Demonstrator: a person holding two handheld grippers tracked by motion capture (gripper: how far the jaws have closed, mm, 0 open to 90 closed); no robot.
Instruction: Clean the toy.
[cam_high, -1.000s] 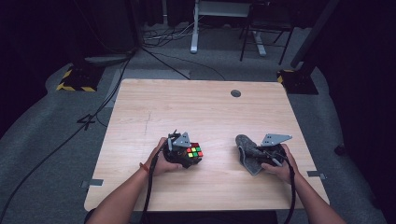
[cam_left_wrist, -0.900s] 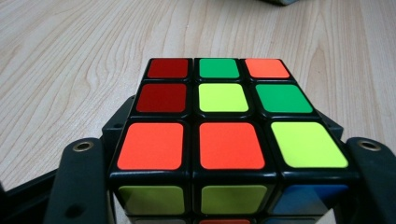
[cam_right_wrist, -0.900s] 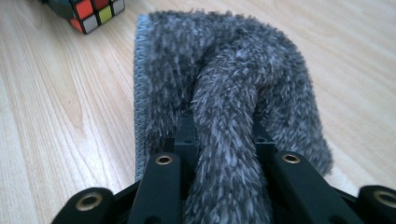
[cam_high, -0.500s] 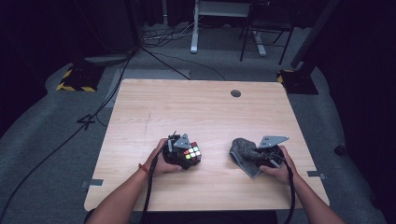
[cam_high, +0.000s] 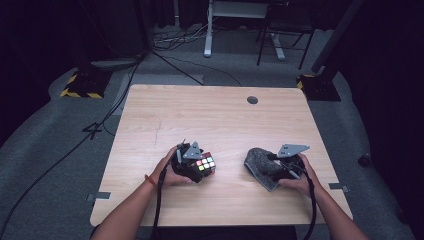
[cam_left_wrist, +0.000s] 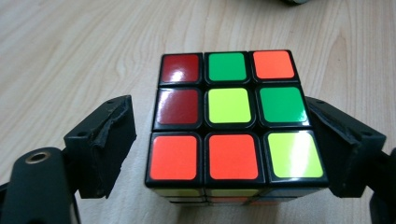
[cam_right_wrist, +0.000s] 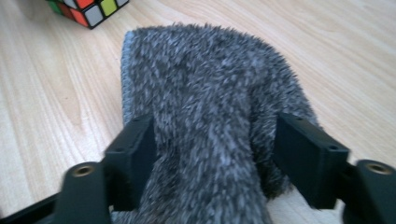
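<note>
- Now, at the near half of the wooden table (cam_high: 210, 115), we hold one gripper in each hand, forearms coming in from the bottom of the high view.
- Left gripper (cam_high: 192, 164): we see it set around the Rubik's cube (cam_high: 205, 165), which sits on the tabletop left of centre, near the front edge.
- In the left gripper view the Rubik's cube (cam_left_wrist: 233, 119) stands flat on the wood between the two black jaws. Its top face shows dark red, green, orange and yellow-green stickers.
- The left jaws have just been opening. On the left side a clear gap shows between pad and cube; on the right the pad lies at the cube's edge, and we cannot tell whether it touches. The jaws stand apart, no clamp on the cube.
- Right gripper (cam_high: 278, 169): it sits over a grey furry cloth (cam_high: 259, 164) lying on the table right of centre, well apart from the cube.
- In the right gripper view the grey furry cloth (cam_right_wrist: 210, 116) runs up between the jaws, bunched into a ridge, its pile brushing both pads.
- The right jaws have just been opening and stand wide, with the cloth between them but not pinched.
- A corner of the cube (cam_right_wrist: 88, 9) shows at the top left of that view.
</note>
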